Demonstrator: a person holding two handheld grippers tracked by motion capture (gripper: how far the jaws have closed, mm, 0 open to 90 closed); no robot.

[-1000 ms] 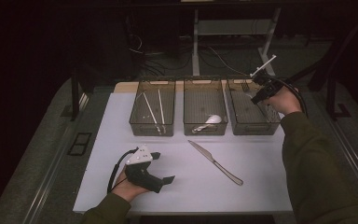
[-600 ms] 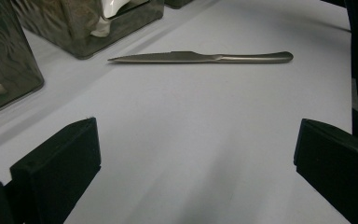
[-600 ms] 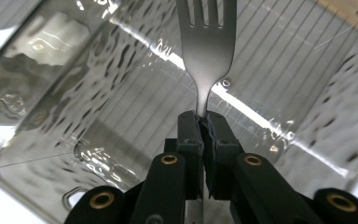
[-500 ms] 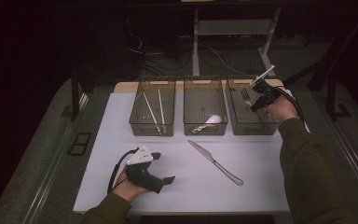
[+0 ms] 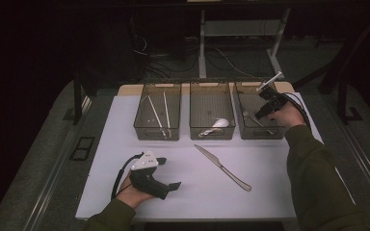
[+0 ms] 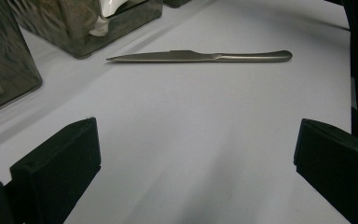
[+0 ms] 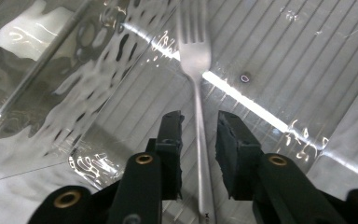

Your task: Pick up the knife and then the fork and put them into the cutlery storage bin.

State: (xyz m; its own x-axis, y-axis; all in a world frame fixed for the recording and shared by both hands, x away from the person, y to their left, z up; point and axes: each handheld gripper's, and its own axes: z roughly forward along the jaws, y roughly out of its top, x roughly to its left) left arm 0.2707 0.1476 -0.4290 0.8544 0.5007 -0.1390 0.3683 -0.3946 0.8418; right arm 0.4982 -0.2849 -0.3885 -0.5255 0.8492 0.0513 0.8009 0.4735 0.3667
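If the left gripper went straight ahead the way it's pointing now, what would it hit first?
Most likely the knife, lying crosswise on the white table ahead of the open left gripper. Nothing lies between them, though depth is hard to judge.

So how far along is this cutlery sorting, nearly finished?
Nearly. Two white chopsticks lie in the left clear plastic bin and a white spoon in the middle bin. In hand: the right gripper is down in the right bin; its fingers have just been opening, with the steel fork between them, apparently released. Left: the steel table knife on the white table, near the idle, open left gripper.
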